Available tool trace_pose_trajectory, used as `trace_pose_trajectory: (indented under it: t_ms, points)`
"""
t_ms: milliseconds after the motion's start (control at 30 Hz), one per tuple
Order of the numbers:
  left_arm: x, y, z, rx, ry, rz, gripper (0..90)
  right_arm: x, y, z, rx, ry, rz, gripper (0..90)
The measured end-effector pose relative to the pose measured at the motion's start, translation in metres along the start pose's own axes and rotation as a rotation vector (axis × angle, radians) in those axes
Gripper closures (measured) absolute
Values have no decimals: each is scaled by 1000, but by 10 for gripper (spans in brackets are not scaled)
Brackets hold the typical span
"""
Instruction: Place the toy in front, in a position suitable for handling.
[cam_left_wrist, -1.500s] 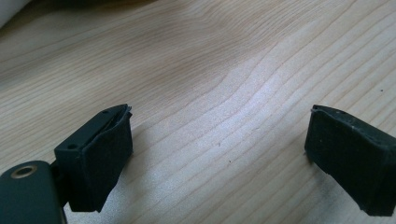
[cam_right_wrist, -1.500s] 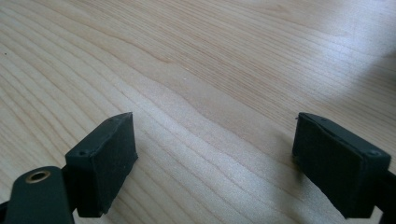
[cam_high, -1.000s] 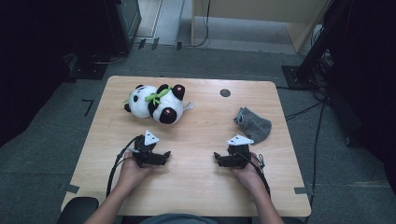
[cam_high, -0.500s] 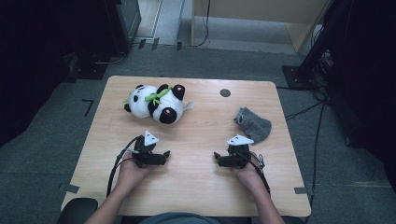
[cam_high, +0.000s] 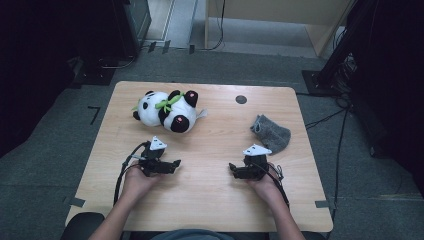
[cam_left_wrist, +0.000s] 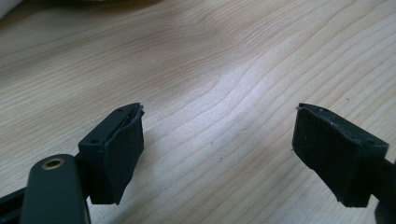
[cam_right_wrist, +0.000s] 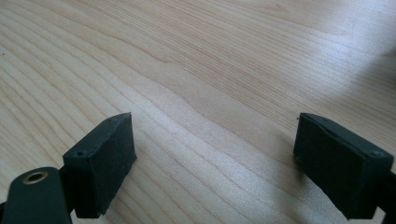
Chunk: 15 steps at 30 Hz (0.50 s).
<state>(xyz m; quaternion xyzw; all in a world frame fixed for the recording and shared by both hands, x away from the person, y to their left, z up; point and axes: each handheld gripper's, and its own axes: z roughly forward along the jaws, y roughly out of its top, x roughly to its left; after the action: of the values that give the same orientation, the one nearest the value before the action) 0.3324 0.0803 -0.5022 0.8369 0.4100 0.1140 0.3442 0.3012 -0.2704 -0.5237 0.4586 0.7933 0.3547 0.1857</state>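
While both grippers are resting low on the desk (cam_high: 210, 200), the left gripper (cam_high: 176, 163) has just been narrowing its empty jaws, and the right gripper (cam_high: 231, 169) is standing wide and empty. Farther off, the panda toy (cam_high: 167, 110) is lying beyond the left gripper; narrowed jaws risk shoving its rounded plush aside.
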Motion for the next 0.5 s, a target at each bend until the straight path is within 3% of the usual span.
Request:
trace_pose_trajectory:
  t_ms: [167,300,500]
  points:
    - [2,10,-5,-10,3,24,169,0,0,0,0,0,-1,126]
    - [9,16,-8,-43,-17,-12,169,0,0,0,0,0,-1,125]
    - [16,24,-9,-19,-33,3,170,0,0,0,2,0,0,125]
